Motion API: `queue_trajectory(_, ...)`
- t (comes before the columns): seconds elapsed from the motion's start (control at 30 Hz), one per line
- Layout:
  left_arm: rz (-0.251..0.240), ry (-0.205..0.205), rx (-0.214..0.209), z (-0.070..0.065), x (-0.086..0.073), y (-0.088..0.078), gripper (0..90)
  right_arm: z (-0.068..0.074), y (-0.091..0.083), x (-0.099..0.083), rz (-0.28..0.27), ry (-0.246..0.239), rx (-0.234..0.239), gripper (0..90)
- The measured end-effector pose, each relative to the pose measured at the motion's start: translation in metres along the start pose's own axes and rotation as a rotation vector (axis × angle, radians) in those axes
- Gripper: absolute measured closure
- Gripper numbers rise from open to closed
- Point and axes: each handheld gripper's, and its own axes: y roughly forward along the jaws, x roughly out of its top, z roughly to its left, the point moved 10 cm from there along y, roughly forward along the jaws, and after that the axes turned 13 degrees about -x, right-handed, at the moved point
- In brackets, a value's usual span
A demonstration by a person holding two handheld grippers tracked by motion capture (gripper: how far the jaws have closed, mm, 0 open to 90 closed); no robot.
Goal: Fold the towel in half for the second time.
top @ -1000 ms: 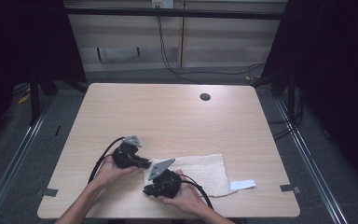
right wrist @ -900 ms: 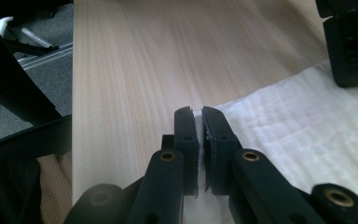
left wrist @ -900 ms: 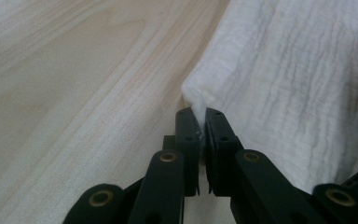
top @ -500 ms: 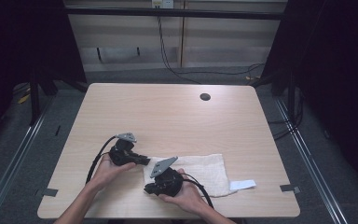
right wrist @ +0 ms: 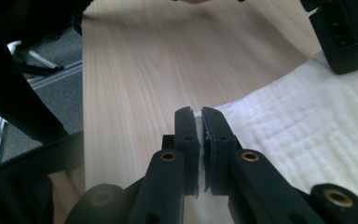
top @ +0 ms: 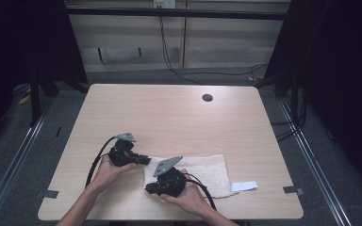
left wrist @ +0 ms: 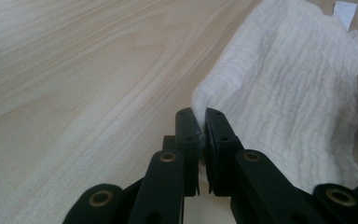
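A: Cloth?
B: White towel (top: 202,172) lies flat on the near part of the worktop (top: 169,113), right of centre. Left tool (left wrist: 198,122) is clamped on its far-left corner, right tool (right wrist: 196,120) clamped on the near-left corner.
A: Why both on that edge?
B: Looks like a fold setup: two corners pinched so the left edge can lift evenly and carry over.
A: Anything beside it?
B: White paper slip (top: 243,186) just off the towel's right end.
A: Surface, room?
B: Pale wood grain, a dark round hole (top: 207,98) near the far edge. Grey floor with metal rails (top: 311,160), cables (top: 169,56) along the back wall, dark curtains at the sides.
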Motion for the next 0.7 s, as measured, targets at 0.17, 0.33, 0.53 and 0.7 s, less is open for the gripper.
queue_trajectory(0.17,-0.023,-0.009,-0.016,-0.001,0.003,-0.005,85.2,0.002,-0.001,0.003,-0.009,0.008,-0.002,85.7)
queue_trajectory(0.33,-0.05,-0.017,-0.042,-0.007,0.008,-0.012,85.2,0.004,-0.003,0.007,-0.016,0.024,0.003,85.7)
queue_trajectory(0.53,-0.053,-0.002,-0.02,-0.011,0.011,-0.018,85.2,0.007,-0.009,0.016,-0.043,0.027,0.009,85.8)
queue_trajectory(0.7,-0.062,-0.019,-0.005,-0.012,0.012,-0.026,85.2,0.007,-0.016,0.029,-0.069,0.034,0.011,85.8)
